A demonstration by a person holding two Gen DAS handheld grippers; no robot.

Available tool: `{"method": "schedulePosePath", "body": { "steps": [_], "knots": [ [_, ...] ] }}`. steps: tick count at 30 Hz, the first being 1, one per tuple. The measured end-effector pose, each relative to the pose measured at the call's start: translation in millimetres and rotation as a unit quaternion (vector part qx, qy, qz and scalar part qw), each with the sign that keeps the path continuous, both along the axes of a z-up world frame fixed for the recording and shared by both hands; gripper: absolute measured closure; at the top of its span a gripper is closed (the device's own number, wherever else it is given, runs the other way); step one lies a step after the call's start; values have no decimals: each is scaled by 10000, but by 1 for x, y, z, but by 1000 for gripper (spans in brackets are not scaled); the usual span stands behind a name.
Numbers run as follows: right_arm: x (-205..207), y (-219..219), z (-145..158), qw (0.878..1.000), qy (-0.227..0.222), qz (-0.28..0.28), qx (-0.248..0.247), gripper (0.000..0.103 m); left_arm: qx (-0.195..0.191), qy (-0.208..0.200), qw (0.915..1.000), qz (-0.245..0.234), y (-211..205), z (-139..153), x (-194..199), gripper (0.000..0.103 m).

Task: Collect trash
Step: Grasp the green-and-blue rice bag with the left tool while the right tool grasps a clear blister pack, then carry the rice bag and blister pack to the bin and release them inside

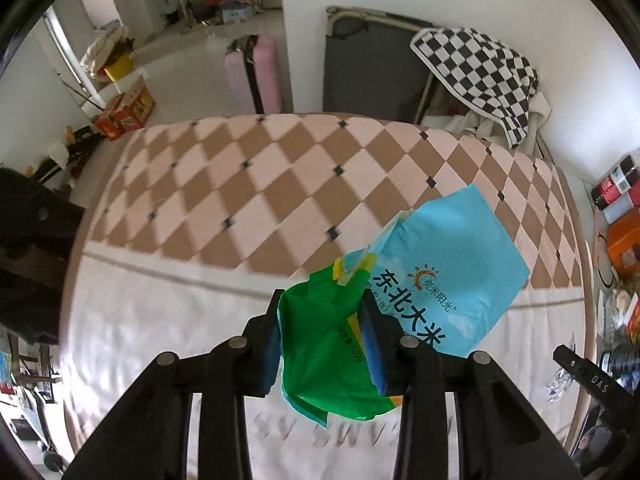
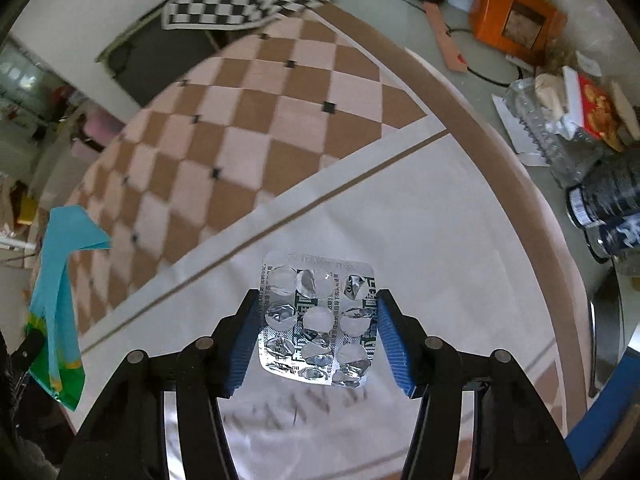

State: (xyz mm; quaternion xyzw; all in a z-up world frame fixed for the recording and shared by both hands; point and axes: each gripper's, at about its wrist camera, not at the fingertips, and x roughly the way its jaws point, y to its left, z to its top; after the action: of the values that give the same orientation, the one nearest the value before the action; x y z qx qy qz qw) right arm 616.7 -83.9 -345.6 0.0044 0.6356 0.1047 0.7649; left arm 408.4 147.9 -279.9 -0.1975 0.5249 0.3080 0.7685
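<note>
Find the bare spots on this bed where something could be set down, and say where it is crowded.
Free: the checkered blanket up to the checkerboard cloth, and the white sheet beside the blister pack. Crowded: the floor beyond the bed edge, with bottles and an orange box.

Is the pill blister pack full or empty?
Empty, it seems: the blister pack between the right gripper fingers shows torn foil on every pocket.

A crumpled blue and green rice bag (image 1: 400, 292), printed with dark Chinese characters, is seen raised above the bedspread (image 1: 240, 200), its blue end tilted upward. An emptied silver blister pack (image 2: 318, 318), its foil pockets torn open, is seen flat over the bedspread's white part.
</note>
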Motion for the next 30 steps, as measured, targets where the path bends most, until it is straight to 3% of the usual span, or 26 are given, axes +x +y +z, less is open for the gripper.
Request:
{"method": "schedulePosePath", "body": {
  "steps": [3, 10, 18, 25, 30],
  "knots": [
    [-43, 0, 22, 9993, -266, 231, 81, 44, 95, -85, 9999, 48, -8, 13, -32, 72],
    [-189, -15, 79, 9957, -641, 565, 366, 44, 157, -365, 9992, -78, -40, 39, -155, 72],
    [-372, -55, 103, 9959, -600, 527, 432, 44, -45, -339, 9985, -431, -82, 39, -301, 72],
    [-495, -99, 69, 9972, 35, 701, 242, 44, -534, 189, 9970, -530, -115, 1, -400, 72],
    [-556, -125, 4, 9940, 695, 840, -69, 44, -912, 725, 9922, -448, -136, -56, -458, 71]
  ]
}}
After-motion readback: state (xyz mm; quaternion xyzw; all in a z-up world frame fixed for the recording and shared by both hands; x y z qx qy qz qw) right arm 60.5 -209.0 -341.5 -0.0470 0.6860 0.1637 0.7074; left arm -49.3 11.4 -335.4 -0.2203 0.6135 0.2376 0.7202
